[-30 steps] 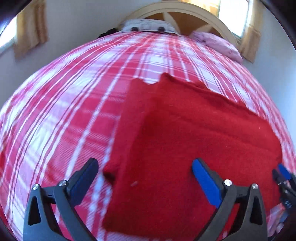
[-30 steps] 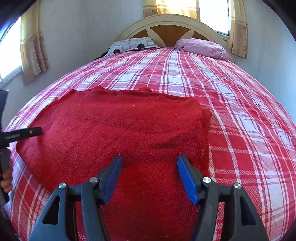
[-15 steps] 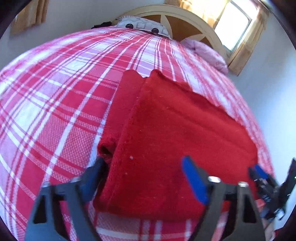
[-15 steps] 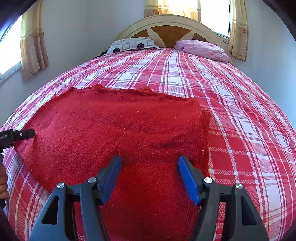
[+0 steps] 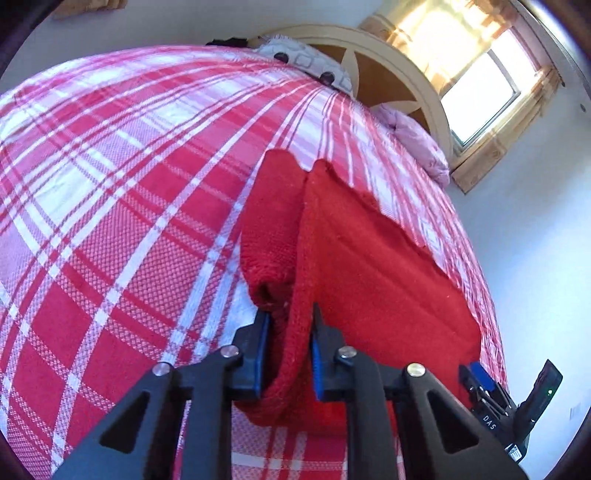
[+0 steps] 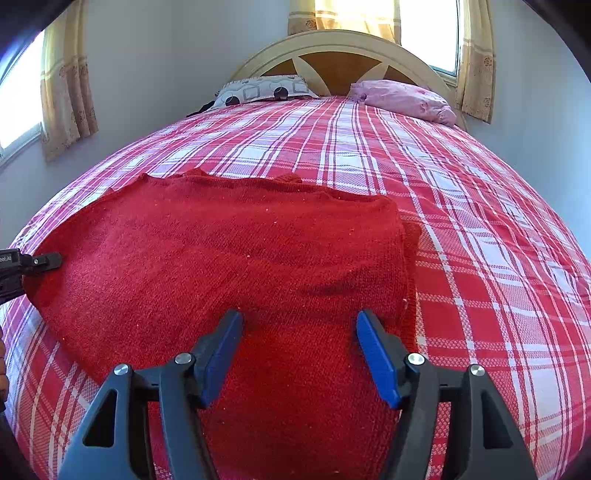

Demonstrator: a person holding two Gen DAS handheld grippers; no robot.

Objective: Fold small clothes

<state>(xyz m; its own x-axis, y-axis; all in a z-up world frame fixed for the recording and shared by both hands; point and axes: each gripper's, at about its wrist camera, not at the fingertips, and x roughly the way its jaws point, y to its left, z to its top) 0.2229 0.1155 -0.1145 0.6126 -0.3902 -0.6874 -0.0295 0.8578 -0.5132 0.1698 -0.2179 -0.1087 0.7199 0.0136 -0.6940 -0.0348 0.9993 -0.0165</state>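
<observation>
Since it lies flat on the plaid bedspread [image 6: 480, 229] near the foot of the bed, already doubled over, the red knit sweater [image 6: 229, 258] looks partway through folding. Judgement: soft, floppy, fairly thick knit; light, not slippery, no fragility. It will sag and drag if lifted from one point, so corners or a doubled edge are the best places to pinch, both layers together. A narrower red part, likely a tucked sleeve, pokes out along the garment's left side in the left wrist view.

Left gripper [image 5: 288, 354]: jaws pressed together on the sweater's left edge, a thick roll of knit bunched between the blue pads [image 5: 260, 354]. It sits low, close to the cover, pointing up the bed along that edge.

Right gripper [image 6: 299, 350]: jaws spread wide, holding nothing, poised above the near right part of the sweater, aimed toward the headboard [image 6: 332, 59]. Contact with the fabric can't be told. The right near corner sits just outside its right finger.

Beyond: a patterned pillow [image 6: 262, 90] and a pink pillow [image 6: 402, 98] at the head, curtained windows [image 6: 428, 33] behind.
</observation>
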